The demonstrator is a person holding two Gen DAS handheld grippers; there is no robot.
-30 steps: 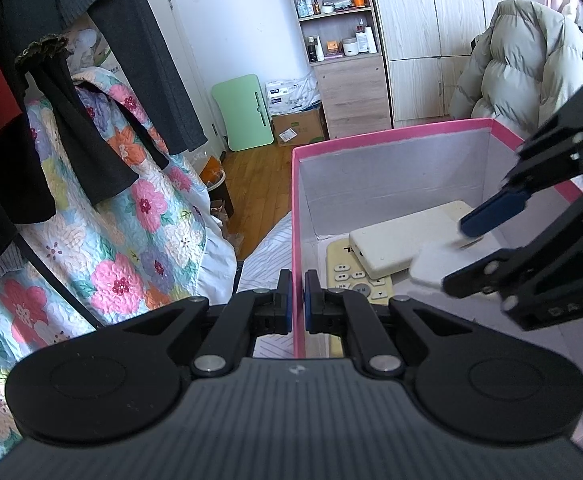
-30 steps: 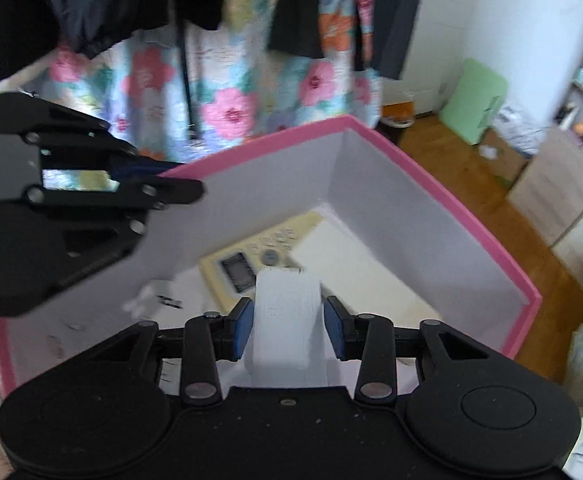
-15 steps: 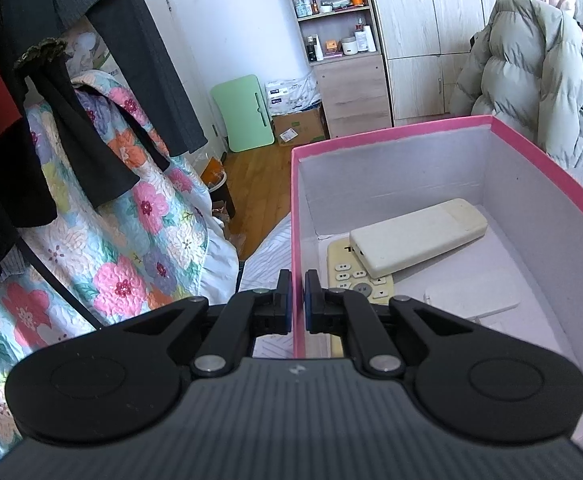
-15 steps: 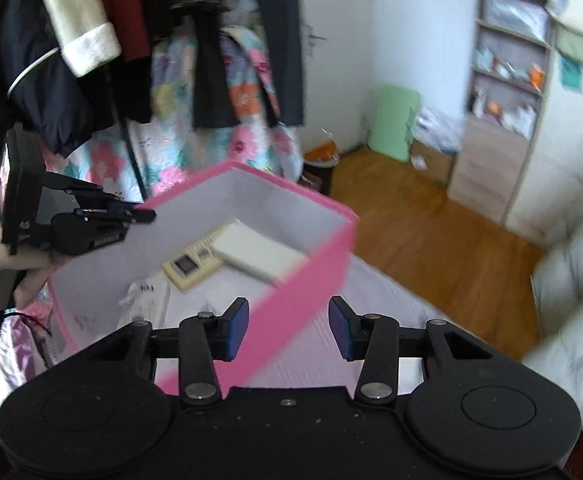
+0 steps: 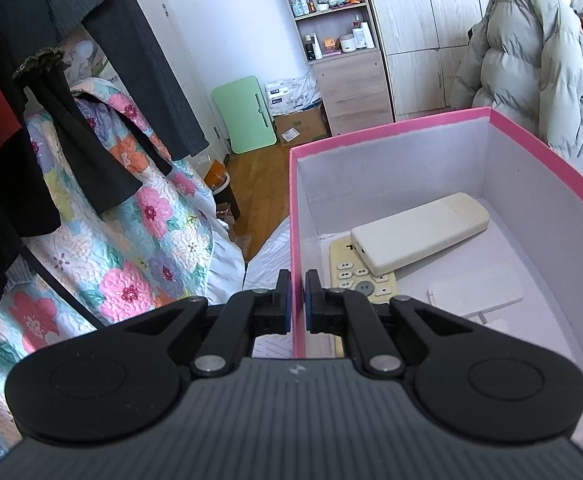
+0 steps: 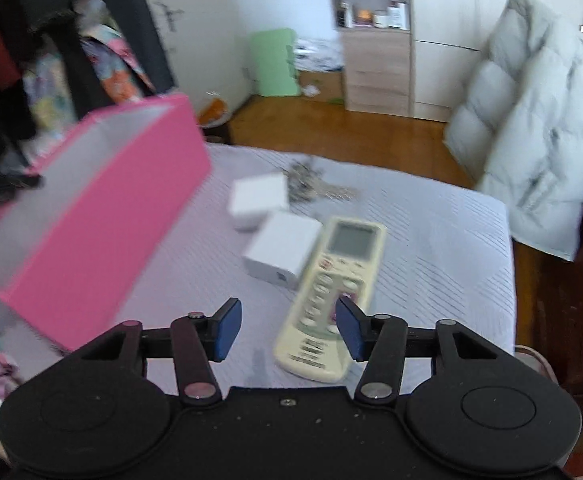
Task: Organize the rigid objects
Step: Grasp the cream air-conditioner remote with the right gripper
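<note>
Left gripper (image 5: 295,300), in its own view, is pinched on the near wall of the pink box (image 5: 387,136), and I hold it steady there. Beyond its fingertips, inside, lie a white remote (image 5: 419,234) on a yellowish remote (image 5: 355,276) and a flat white piece (image 5: 475,294); a second ago my right gripper hung over them, now it is gone.

Right gripper (image 6: 285,330), in its view, is empty with jaws opening. It has swung from the box (image 6: 103,240) to the bed (image 6: 431,240). A cream remote (image 6: 331,300) lies just ahead; I should straddle its narrow sides. Two white adapters (image 6: 279,256) wait beyond.
</note>
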